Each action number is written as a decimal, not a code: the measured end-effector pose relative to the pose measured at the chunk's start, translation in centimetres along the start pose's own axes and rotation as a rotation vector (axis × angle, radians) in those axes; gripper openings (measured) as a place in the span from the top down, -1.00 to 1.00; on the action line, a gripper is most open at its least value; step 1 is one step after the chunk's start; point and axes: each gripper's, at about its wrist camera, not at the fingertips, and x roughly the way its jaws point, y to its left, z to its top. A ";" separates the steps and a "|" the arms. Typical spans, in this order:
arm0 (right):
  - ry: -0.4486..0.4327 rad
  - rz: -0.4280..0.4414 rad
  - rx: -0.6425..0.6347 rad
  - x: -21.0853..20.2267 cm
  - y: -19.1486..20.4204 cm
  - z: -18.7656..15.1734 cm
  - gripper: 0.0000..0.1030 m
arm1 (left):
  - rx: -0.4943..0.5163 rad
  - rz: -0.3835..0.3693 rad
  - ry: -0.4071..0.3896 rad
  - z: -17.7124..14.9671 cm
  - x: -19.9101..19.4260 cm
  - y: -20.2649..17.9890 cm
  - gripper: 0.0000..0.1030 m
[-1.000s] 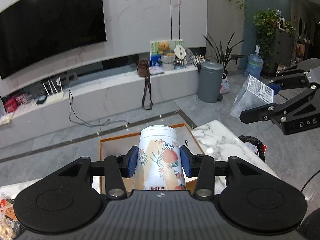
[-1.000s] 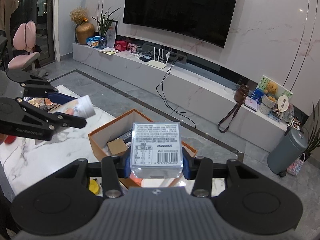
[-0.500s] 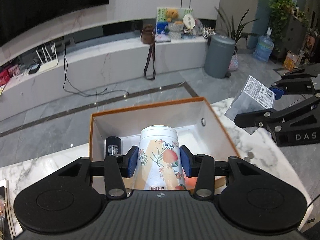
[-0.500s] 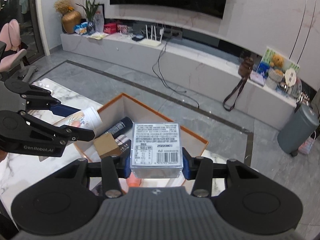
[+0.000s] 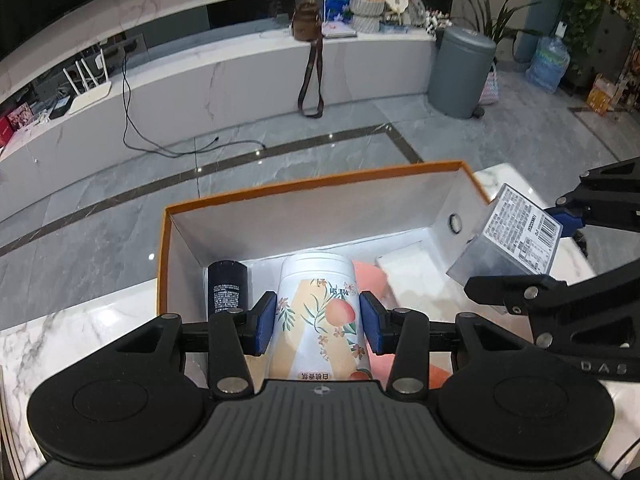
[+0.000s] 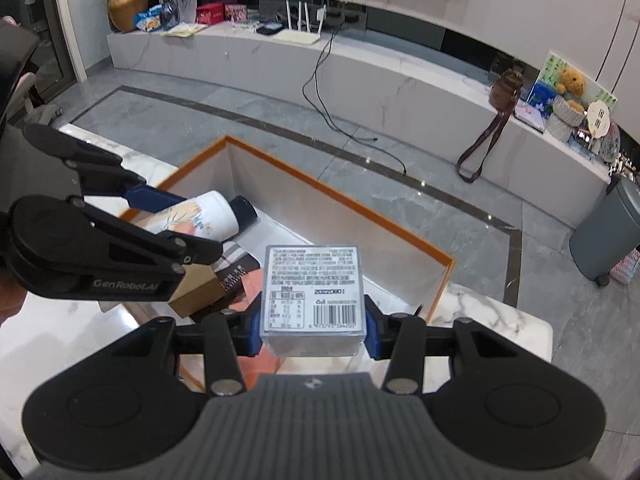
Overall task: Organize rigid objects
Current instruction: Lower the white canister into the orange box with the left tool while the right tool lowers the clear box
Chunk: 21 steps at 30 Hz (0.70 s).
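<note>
A white marble surface (image 5: 80, 320) carries an open orange-rimmed box (image 5: 320, 178) with pale inner walls, seen in the centre of both views; past it lie grey floor tiles, a long low marble bench (image 6: 360, 68) along the wall with a white router and trailing cables, a grey bin (image 5: 460, 70) at the upper right of the left-wrist view, and a teddy bear and brown bag on the bench. In the lower centre of the left-wrist view the left hand-held gripper (image 5: 318, 322) is closed on a white canister (image 5: 320, 312) printed with peaches and flowers, its blue pads pressed to both sides; the canister hangs over the box interior, just beside a black bottle (image 5: 227, 286) lying at the box's left wall. The right hand-held gripper (image 6: 312, 330), lower centre of its own view, is clamped on a clear cube box (image 6: 313, 296) held over the box's near right corner. The cube's label shows a barcode, the number 20220601 and fine print too small to read. The canister bears Chinese characters near its base. "GenRobot.AI" is printed on the left gripper's side, and "DAS" on the right one. Inside the box also lie a tan carton (image 6: 196, 292) and something pink.
</note>
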 end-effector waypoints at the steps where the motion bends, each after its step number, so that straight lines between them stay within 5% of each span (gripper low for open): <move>1: 0.010 -0.003 -0.002 0.7 0.0 0.1 0.11 | 0.001 0.004 0.010 0.1 0.5 0.1 0.02; 21: 0.163 -0.049 -0.036 9.8 0.3 0.4 0.11 | -0.019 0.033 0.119 1.7 6.3 1.1 0.02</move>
